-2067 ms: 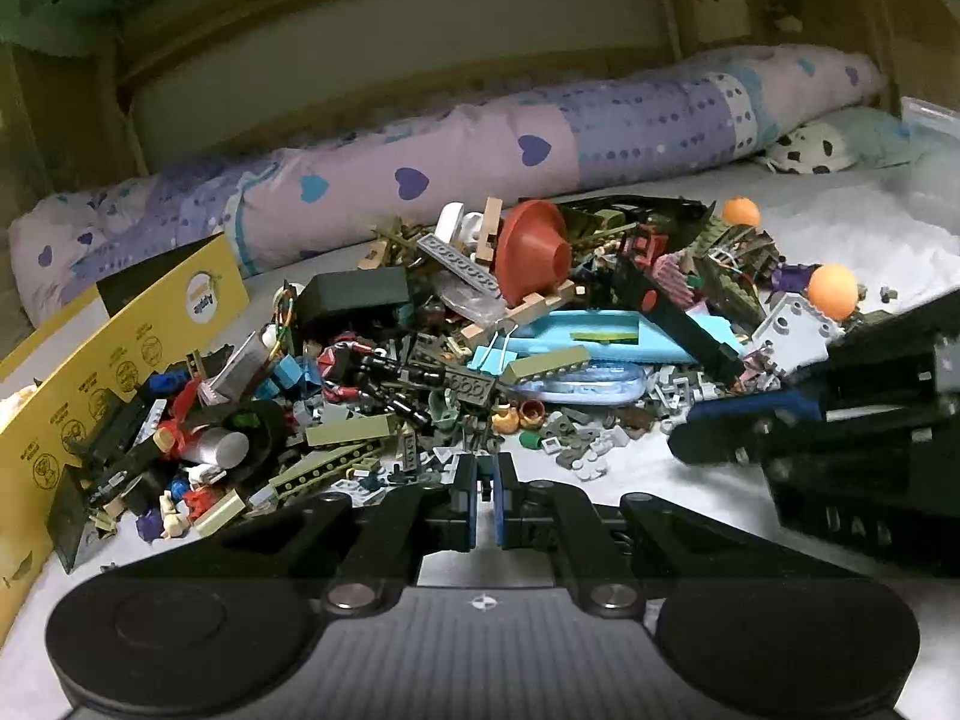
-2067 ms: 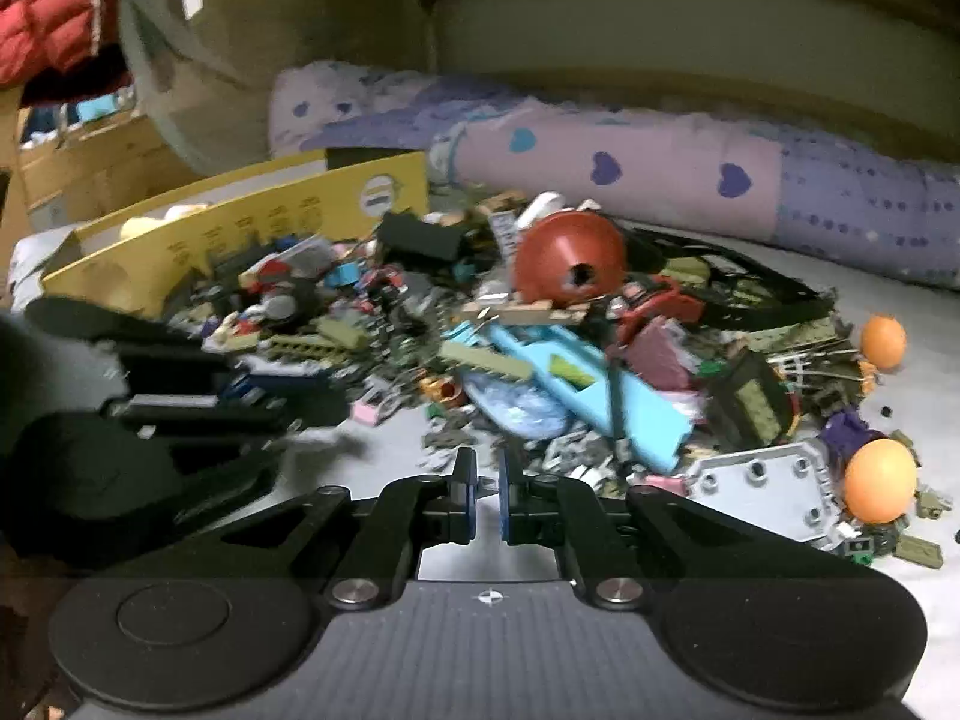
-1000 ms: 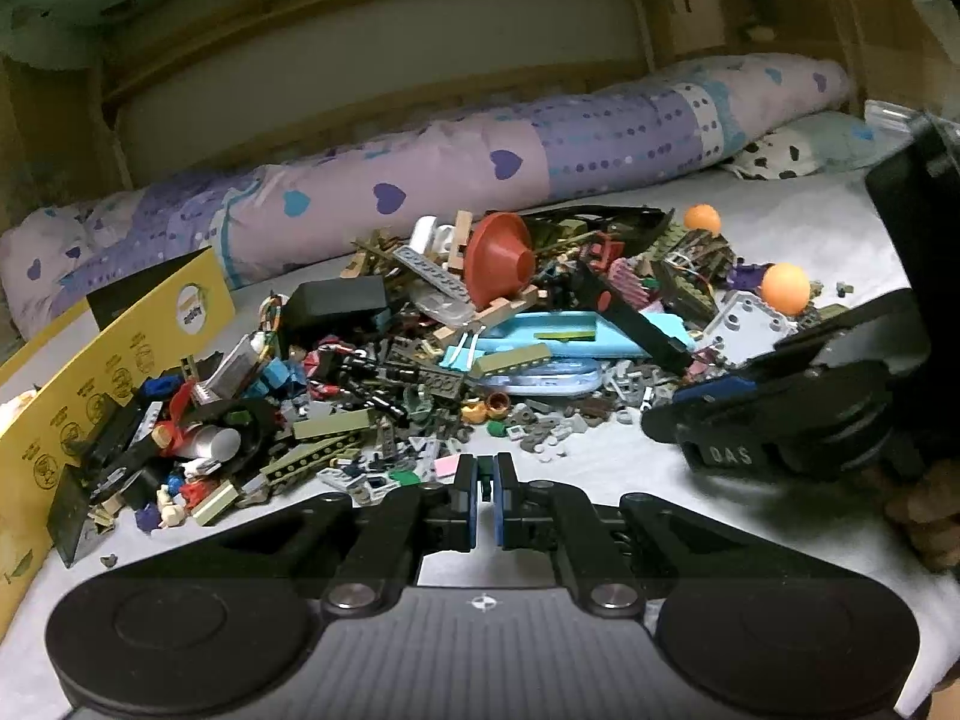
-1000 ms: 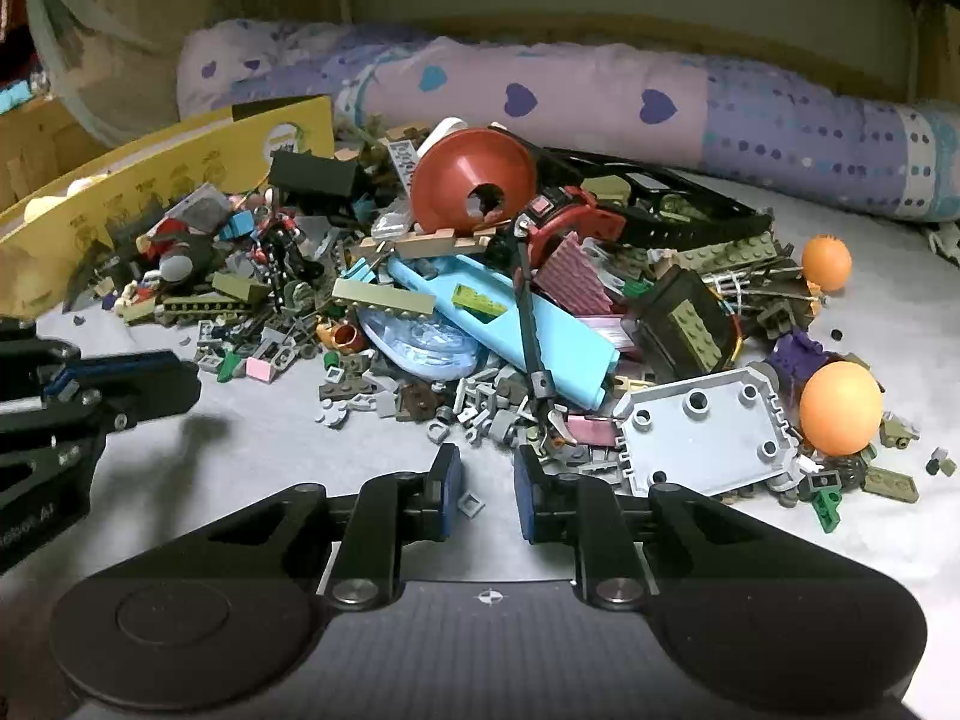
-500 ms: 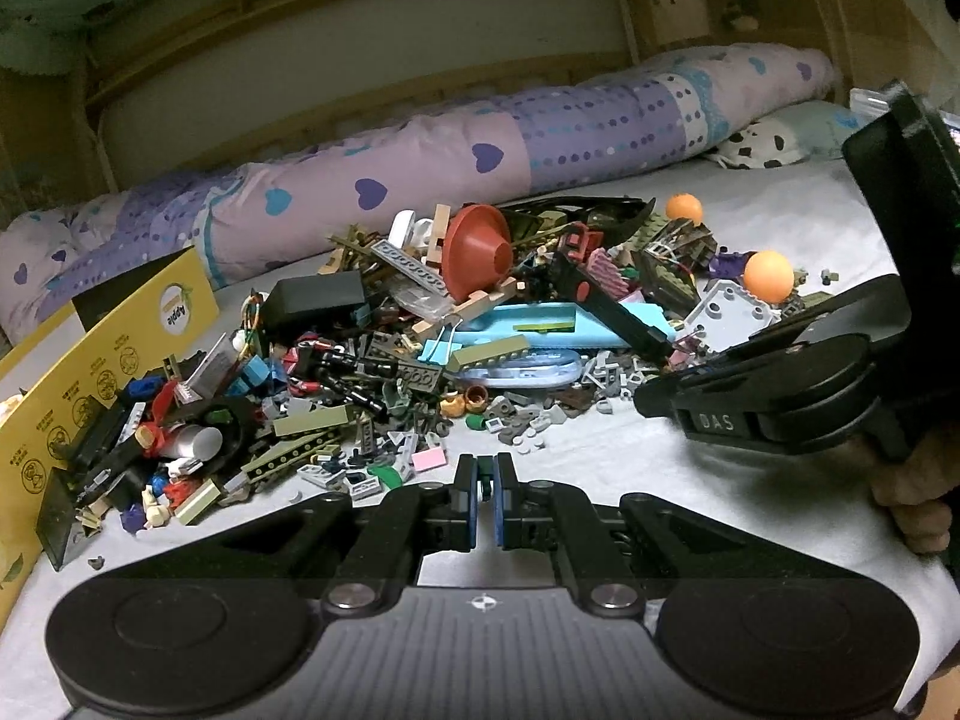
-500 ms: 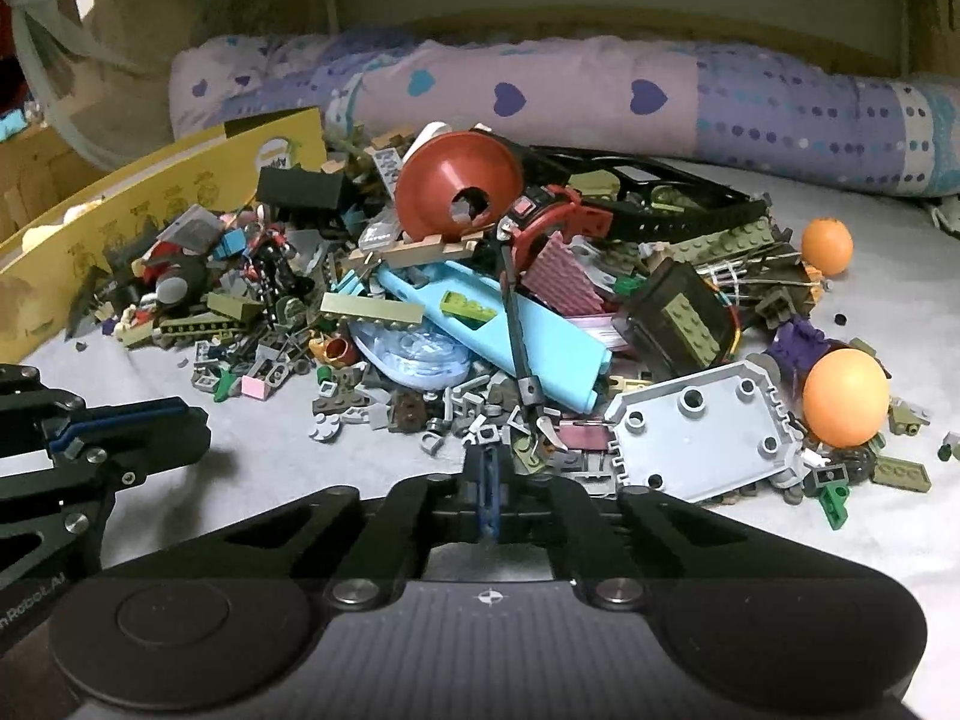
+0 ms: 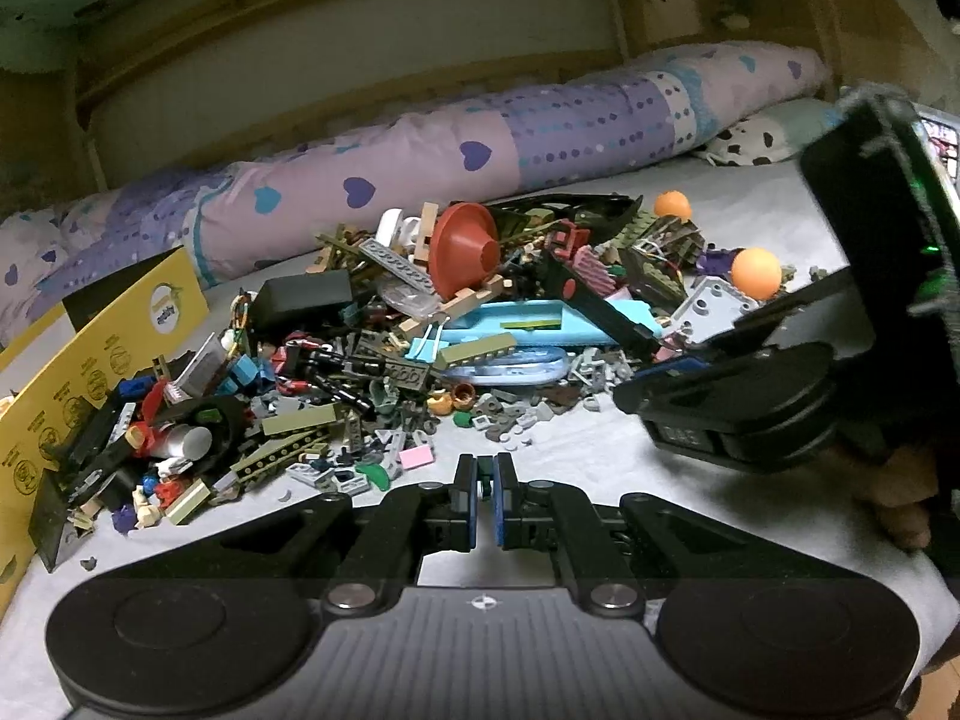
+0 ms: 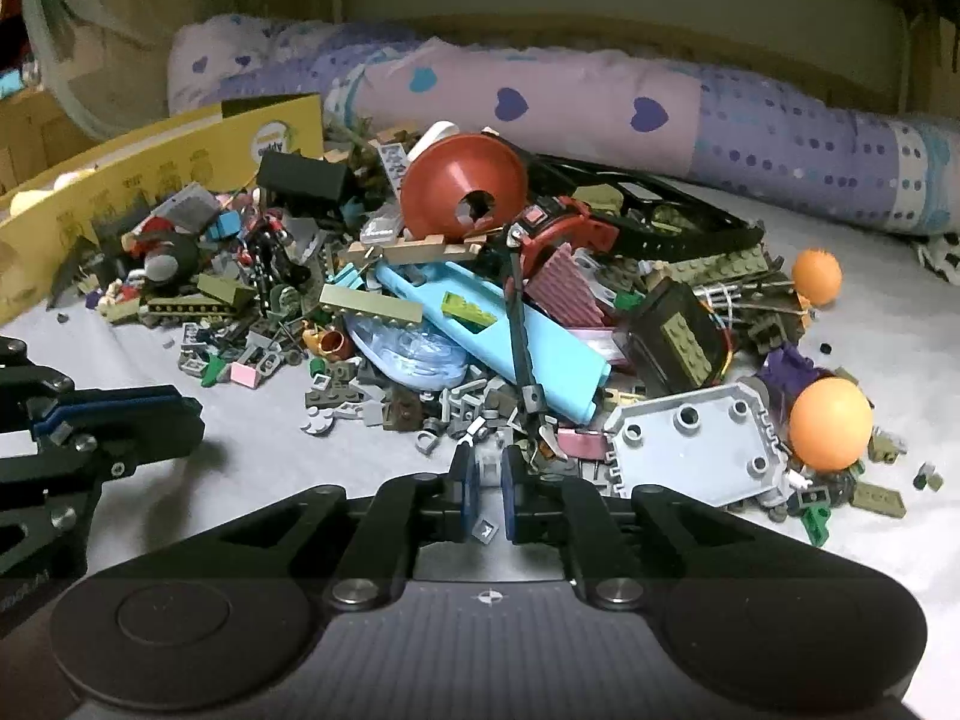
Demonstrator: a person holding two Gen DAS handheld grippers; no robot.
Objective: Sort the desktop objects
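Reading labels first: the yellow cardboard box (image 8: 180, 162) has a round logo that looks like "Apple", the rest too small to read. Your pile of toy bricks (image 7: 456, 324) sits mid-bed on the grey sheet (image 7: 600, 456), with a red funnel (image 8: 462, 186), a light blue case (image 8: 510, 330), a grey studded plate (image 8: 690, 444) and two orange balls (image 8: 831, 423). A heart-print bolster (image 7: 420, 162) lies behind. Your left tongs (image 7: 486, 489) are closed on nothing. Your right tongs (image 8: 486, 495) are opening with a small grey piece (image 8: 487, 468) between them.
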